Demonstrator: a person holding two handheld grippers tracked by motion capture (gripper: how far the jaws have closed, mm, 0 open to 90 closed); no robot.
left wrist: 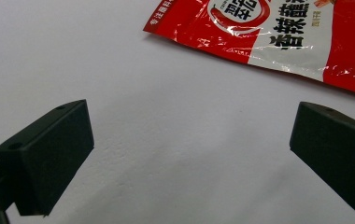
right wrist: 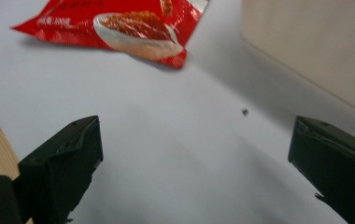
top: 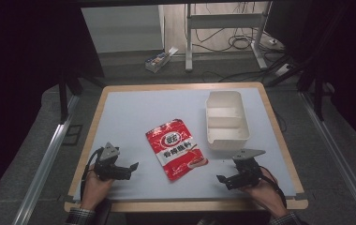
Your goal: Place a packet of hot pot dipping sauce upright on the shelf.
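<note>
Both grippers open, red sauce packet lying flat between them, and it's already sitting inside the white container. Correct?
One thing is off: the red sauce packet is not inside the white container. The high view shows it lying flat on the table, beside the container, which sits empty. The rest holds: the left gripper and right gripper are both open, with the packet between them.

Each hand-held gripper, the left gripper (top: pixel 128 167) and the right gripper (top: pixel 225 180), was black, carried a grey three-cornered plate on top and trailed a dark cable behind it. Their jaws were blocky black wedges with small screw holes. Plaid cuffs (top: pixel 79 215) showed behind both.
</note>
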